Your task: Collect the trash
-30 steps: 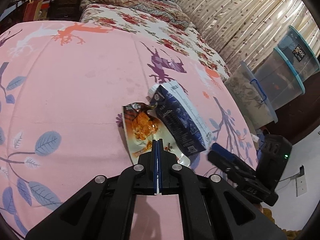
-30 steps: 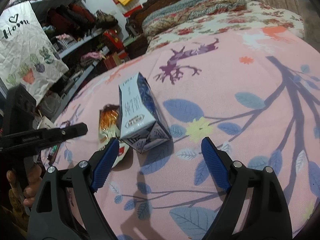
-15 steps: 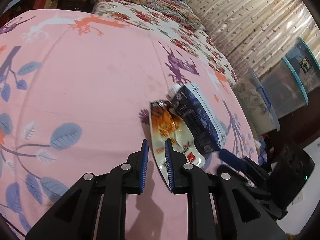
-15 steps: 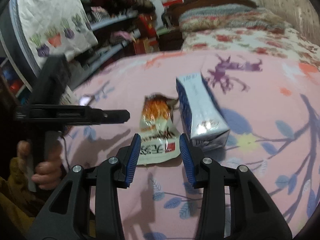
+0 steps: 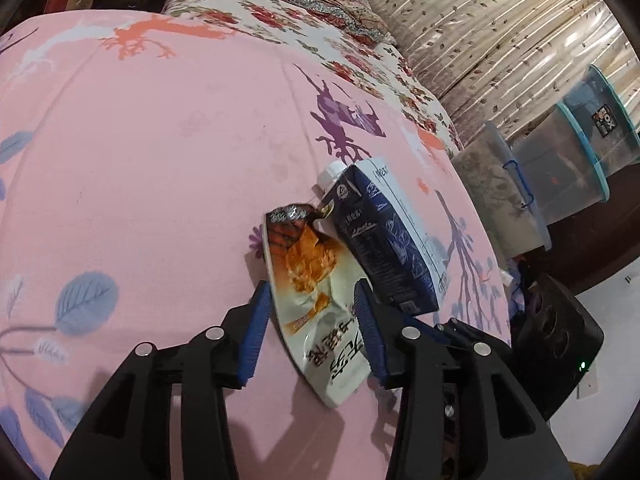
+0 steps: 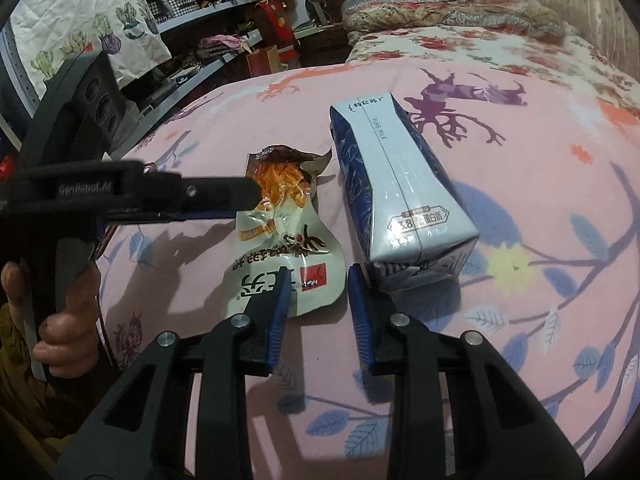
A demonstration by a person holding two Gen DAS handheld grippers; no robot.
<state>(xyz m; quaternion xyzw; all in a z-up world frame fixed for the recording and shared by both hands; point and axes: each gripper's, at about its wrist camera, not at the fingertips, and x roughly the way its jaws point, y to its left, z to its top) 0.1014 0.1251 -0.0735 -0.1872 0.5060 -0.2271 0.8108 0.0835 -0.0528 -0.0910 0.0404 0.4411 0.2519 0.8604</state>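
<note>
Trash lies on the pink bed cover: a torn snack wrapper, flat and crinkled, with a blue-and-white milk carton on its side touching the wrapper's torn top edge. The left claw straddles the wrapper's middle, its jaws just now opening, blue pads on either side with nothing clamped between them. The right claw comes at the wrapper's bottom end from the other side; its jaws have just been closing but remain apart, one pad over the wrapper's printed corner, the other in the gap just beside the carton's base, gripping nothing as far as I can see. A hand wraps the left claw's handle at the edge of the right camera's view. Beyond the bed sit stacked plastic storage bins against the curtain. From here I'd worry about both claws going for the same thin wrapper: they could knock into each other, or pinch the soft cover along with the film and drag it up. A flat wrapper may also simply slide out from under the pads, and the right claw's outer pad could nudge the carton away.
</note>
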